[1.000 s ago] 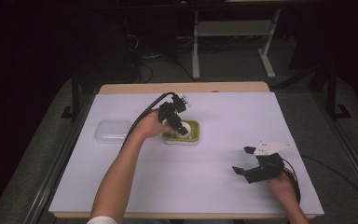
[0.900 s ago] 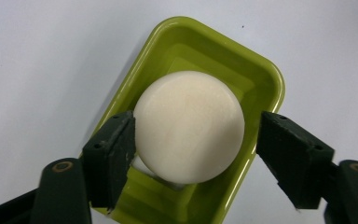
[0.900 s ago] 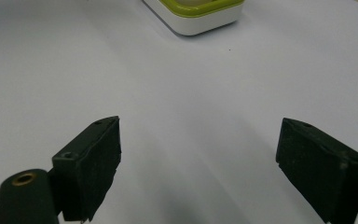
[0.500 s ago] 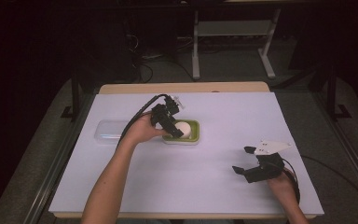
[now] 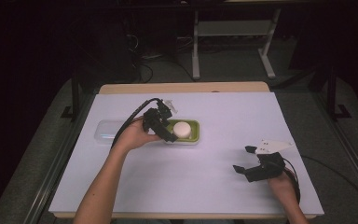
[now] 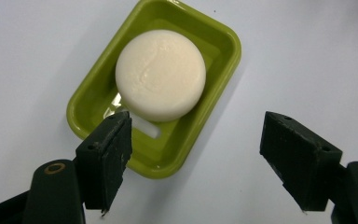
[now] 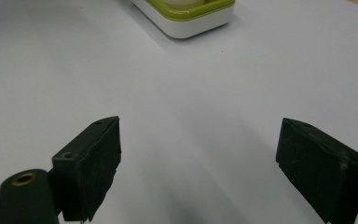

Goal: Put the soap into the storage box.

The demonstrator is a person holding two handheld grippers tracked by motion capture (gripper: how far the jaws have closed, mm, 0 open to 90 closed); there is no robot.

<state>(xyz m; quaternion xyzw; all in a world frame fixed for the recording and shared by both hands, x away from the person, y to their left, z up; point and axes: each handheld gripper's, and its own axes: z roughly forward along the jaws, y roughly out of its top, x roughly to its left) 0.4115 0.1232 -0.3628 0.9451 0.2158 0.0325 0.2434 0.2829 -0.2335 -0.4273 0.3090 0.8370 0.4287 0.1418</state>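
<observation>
A round cream-white soap bar (image 6: 161, 74) lies in a lime-green dish (image 6: 216, 39) with a white base on the white table cover. In the high view the soap bar (image 5: 182, 128) and dish (image 5: 194, 135) sit left of the table's middle. My left gripper (image 5: 170, 125) hovers at the dish's left end, open; in its own view, the left gripper (image 6: 196, 133) holds nothing and its jaws straddle the dish's near corner. My right gripper (image 5: 241, 158) rests open near the front right, and the right gripper (image 7: 200, 135) has bare table between its jaws.
A clear plastic lid or box (image 5: 106, 132) lies left of the dish, behind the left hand. The dish (image 7: 186, 21) shows far ahead of the right gripper. The table's wooden far edge (image 5: 182, 87) borders a dark floor with cables and a stand.
The left gripper drew back to the left from over the dish. The soap bar, hidden a second ago, now lies uncovered in the dish. The right gripper stayed put.
</observation>
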